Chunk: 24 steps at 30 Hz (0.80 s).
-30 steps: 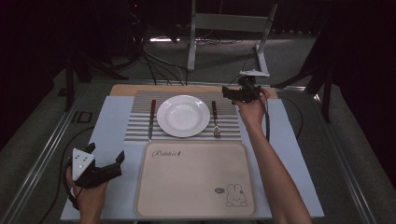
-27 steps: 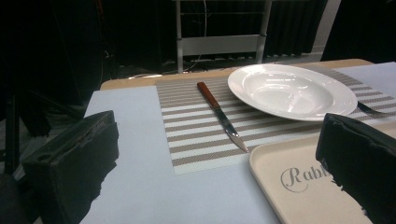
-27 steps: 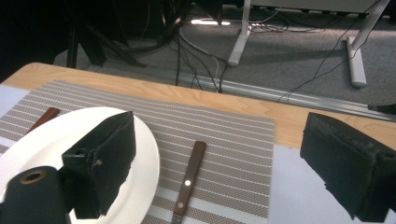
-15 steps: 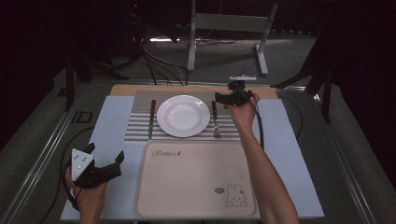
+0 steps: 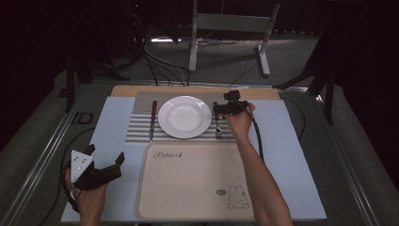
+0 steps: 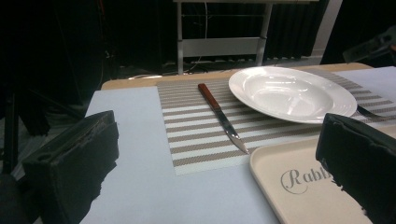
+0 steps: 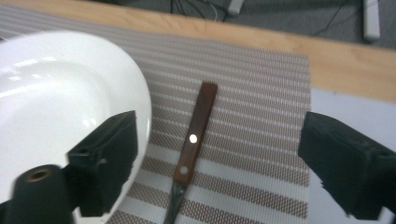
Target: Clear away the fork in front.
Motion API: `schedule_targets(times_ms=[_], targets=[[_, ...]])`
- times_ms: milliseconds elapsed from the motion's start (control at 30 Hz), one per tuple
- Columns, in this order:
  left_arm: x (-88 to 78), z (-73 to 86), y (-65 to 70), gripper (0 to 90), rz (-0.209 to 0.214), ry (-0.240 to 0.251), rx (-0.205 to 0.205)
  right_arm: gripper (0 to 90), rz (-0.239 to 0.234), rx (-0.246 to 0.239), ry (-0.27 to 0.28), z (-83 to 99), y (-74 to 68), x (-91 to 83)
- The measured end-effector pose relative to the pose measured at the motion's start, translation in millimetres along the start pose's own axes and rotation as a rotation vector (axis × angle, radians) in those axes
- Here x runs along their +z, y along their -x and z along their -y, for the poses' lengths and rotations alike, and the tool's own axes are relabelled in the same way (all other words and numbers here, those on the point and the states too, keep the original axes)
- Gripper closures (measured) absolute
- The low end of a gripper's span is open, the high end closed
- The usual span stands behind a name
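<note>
A white plate [image 5: 184, 116] sits mid-way along a striped placemat [image 5: 141, 127]. Left of the plate lies a wooden-handled knife [image 5: 153, 120], and a fork [image 5: 218, 126] lies to its right. My right gripper [image 5: 222, 109] hovers open just above the fork's wooden handle [image 7: 194, 135], which lies between the spread jaws without touching them; the plate's rim [image 7: 140, 93] is close to the left jaw. My left gripper [image 5: 106, 153] rests open and empty at the near left, facing the knife [image 6: 222, 116] and plate [image 6: 292, 93] from a distance.
A beige tray [image 5: 195, 181] with a rabbit print lies in front of the placemat on a pale blue table cover [image 5: 291, 155]. A wooden strip [image 5: 188, 89] borders the table's far side. Cables and metal stand legs [image 5: 226, 28] lie on the floor beyond.
My right gripper has moved left and nearer, from the placemat's back right corner to above the fork's handle. My left gripper has stayed put.
</note>
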State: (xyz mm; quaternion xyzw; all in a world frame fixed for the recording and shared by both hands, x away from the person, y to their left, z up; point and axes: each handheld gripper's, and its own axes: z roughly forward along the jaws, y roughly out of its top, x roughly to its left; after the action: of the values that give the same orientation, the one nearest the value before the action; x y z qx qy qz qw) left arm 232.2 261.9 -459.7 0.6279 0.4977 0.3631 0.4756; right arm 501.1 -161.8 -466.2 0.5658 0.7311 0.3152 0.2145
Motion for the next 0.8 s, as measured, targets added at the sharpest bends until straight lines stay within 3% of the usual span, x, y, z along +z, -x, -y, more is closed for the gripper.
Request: schedule_targets(times_ms=[200,367,500,533,567,700,800], targets=[[-0.9,0.0,-2.3,0.0,-0.003,0.008,-0.013,16.0,0.006,0.004,-0.031,5.4,-0.8,13.8],[-1.5,0.4,-4.6,0.0,-0.007,0.010,-0.025,23.8,0.010,-0.007,-0.060,9.3,-2.2,24.3],[-1.4,0.7,-6.7,0.0,-0.009,0.011,-0.035,35.9,-0.010,0.027,-0.092,15.4,-2.3,36.6],[-1.4,0.7,-6.7,0.0,-0.009,0.011,-0.035,35.9,-0.010,0.027,-0.092,15.4,-2.3,36.6],[-1.4,0.7,-6.8,0.0,-0.010,0.011,-0.034,43.5,0.005,0.022,-0.113,17.4,-4.4,40.4],[-1.3,0.6,-6.8,0.0,-0.011,0.012,-0.034,52.2,-0.012,0.024,-0.141,21.6,-6.8,45.2],[-1.3,0.5,-6.9,0.0,-0.010,0.010,-0.032,70.7,0.010,0.007,-0.150,21.1,-6.9,43.6]])
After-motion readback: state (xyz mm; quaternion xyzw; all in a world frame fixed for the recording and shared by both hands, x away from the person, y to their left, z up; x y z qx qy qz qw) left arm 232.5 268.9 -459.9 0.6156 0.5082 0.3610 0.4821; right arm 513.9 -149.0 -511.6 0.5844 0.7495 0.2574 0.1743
